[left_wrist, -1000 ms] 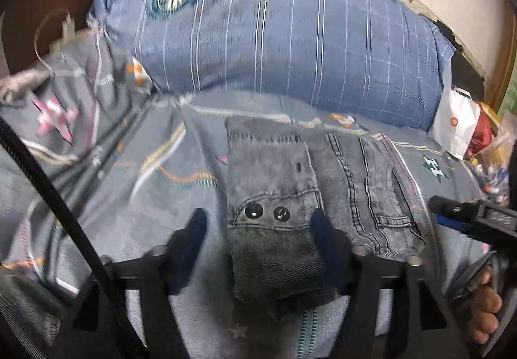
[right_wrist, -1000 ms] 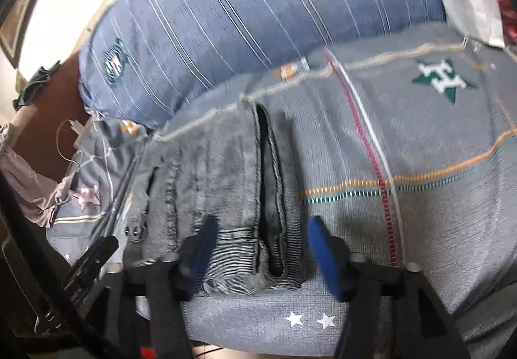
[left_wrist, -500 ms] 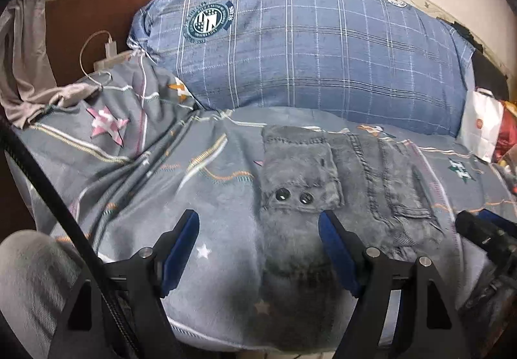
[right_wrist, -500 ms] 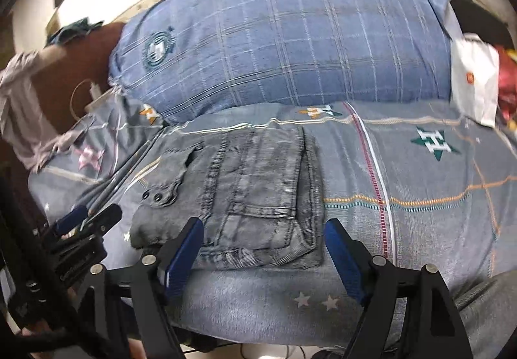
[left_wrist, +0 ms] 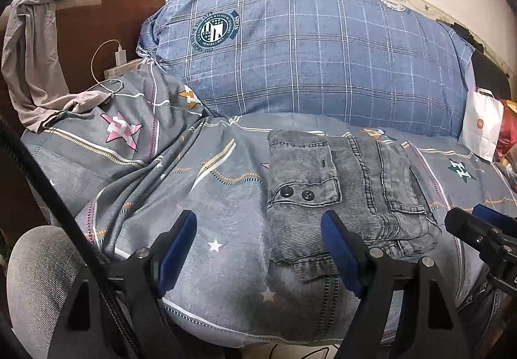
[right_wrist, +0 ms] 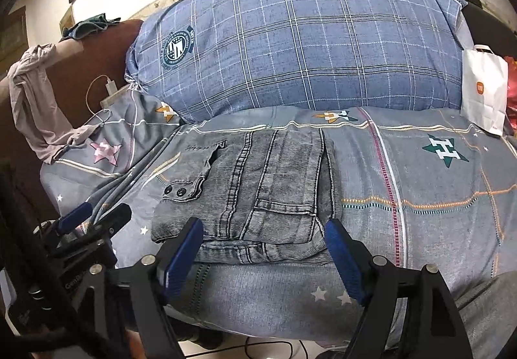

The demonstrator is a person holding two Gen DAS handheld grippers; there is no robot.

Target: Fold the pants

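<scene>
Two tools, both wide and holding nothing. Left tool [left_wrist: 258, 249]: jaws opening, only bedsheet and the near left corner of the pants showing between the blue pads, no contact. Right tool [right_wrist: 263, 250]: jaws wide, framing the near edge of the pants without pressing on it.

Pants [right_wrist: 252, 194]: grey washed denim, lying as a compact rectangle on the bed [right_wrist: 436, 229], centre of the right wrist frame, just in front of the pillow [right_wrist: 290, 42]. Layers stack at the near edge; a flap with two dark buttons sits on the left side, a back pocket faces up. My reading: folding looks finished or close to it, and the tools stand back from the bundle so it lies undisturbed. Placement mid-bed gives a flat, soft surface that keeps the layers square.

Pillow, blue plaid, props against the wall at the top of both frames. Its round crest carries ring lettering, too small to read with confidence.

Paper bag [right_wrist: 483, 94], white, at right edge, leans beside the pillow; small orange square logo, not legible. Sheet print shows star badges with a letter H [right_wrist: 446, 150].

Charger and cable [left_wrist: 119, 55] rest at upper left near the headboard.
</scene>
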